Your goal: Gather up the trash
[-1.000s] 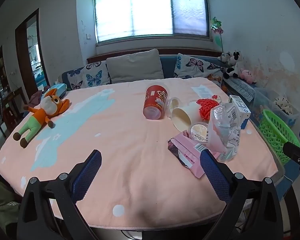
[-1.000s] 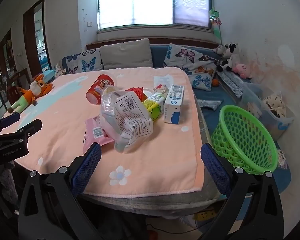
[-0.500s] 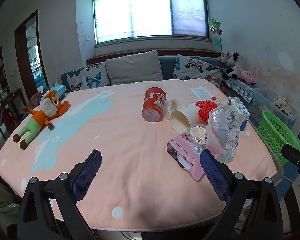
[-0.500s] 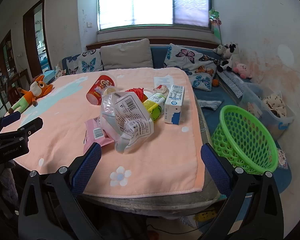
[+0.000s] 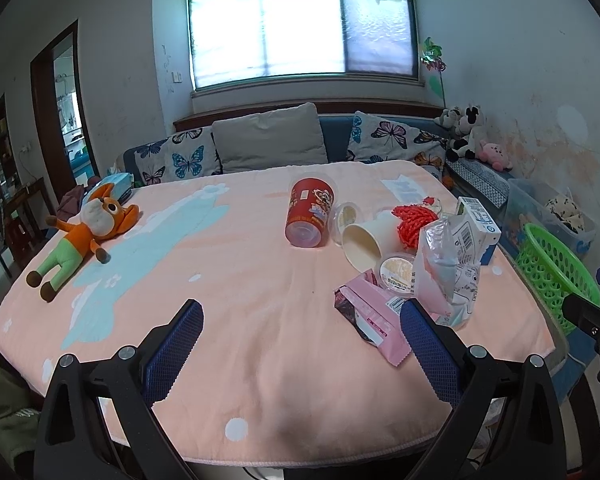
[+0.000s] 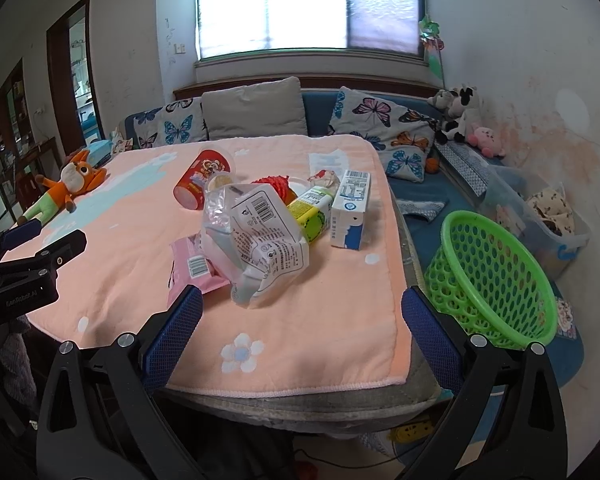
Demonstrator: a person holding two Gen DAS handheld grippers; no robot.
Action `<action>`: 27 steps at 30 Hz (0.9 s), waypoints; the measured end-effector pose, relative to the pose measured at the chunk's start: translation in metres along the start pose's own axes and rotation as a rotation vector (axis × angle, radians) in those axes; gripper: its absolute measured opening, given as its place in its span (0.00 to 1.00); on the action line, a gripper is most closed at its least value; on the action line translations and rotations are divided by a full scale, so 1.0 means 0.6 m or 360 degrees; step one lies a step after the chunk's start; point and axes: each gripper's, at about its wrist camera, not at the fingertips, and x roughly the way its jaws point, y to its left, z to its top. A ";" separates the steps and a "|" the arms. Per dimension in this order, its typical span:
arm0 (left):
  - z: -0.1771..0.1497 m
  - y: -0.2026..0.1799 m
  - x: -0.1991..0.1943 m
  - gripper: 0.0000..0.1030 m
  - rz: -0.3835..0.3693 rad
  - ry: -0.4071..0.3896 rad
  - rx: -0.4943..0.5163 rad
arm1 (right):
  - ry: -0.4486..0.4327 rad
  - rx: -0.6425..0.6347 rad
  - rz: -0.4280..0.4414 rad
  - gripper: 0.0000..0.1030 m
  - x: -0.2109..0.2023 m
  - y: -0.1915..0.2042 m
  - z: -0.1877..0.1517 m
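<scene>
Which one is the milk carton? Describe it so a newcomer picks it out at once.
Start at the pink-covered table and go to the litter pile on the side nearest the green basket. The milk carton is the outermost piece there, just beside the green-and-yellow carton. It alone is a white box with a blue base and a barcode on its top face.

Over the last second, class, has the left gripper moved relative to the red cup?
Yes, slightly. In the left wrist view the red cup sits a little higher and farther away, so the left gripper has eased back from it.
</scene>
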 end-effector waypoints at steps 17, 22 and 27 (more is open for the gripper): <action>0.003 0.000 0.002 0.93 0.0002 -0.0001 -0.0001 | 0.0008 -0.0007 0.0006 0.96 0.005 0.004 -0.001; 0.005 0.000 0.003 0.93 0.0001 -0.0003 0.0001 | 0.0011 -0.0013 0.0006 0.96 0.010 0.006 0.000; 0.003 0.000 0.002 0.93 0.0002 -0.0004 0.0000 | 0.0016 -0.0019 0.0012 0.96 0.016 0.007 0.003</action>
